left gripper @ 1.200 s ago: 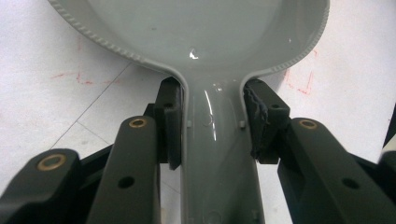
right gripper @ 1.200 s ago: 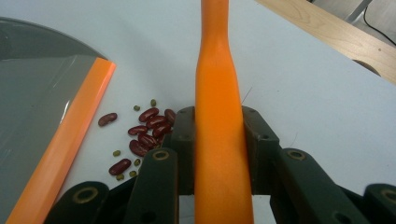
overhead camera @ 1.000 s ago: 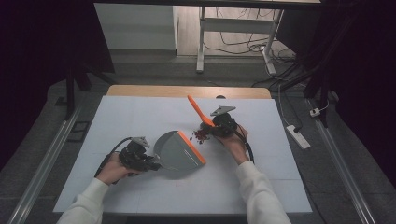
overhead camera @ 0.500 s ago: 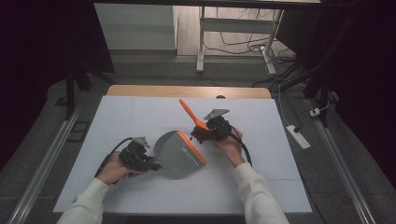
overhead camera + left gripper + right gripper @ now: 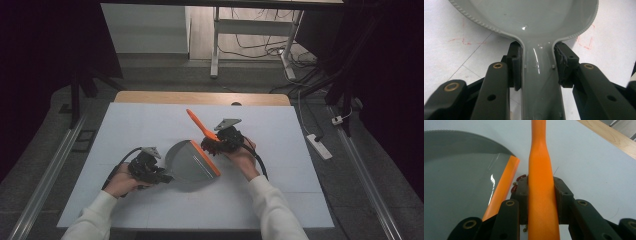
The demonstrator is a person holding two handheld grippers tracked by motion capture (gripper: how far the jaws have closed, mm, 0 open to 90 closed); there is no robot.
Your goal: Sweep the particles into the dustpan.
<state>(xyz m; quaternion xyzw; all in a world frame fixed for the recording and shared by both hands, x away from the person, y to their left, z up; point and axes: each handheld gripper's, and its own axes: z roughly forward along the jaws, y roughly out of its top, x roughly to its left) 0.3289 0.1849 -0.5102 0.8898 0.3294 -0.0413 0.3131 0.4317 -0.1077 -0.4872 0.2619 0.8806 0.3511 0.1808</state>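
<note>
Your right gripper point(image 5: 212, 141) has slid its orange brush point(image 5: 199, 123) leftward, up to the dustpan's orange lip point(image 5: 206, 158). Your left gripper point(image 5: 159, 175) clamps the grey dustpan point(image 5: 187, 161) handle mid-table. You're sweeping: next, flick the red bits point(image 5: 517, 183) over the lip.

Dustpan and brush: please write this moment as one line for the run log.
left hand-held gripper: shut on dustpan handle | right hand-held gripper: shut on brush handle | small bits at dustpan's orange edge | table
</note>
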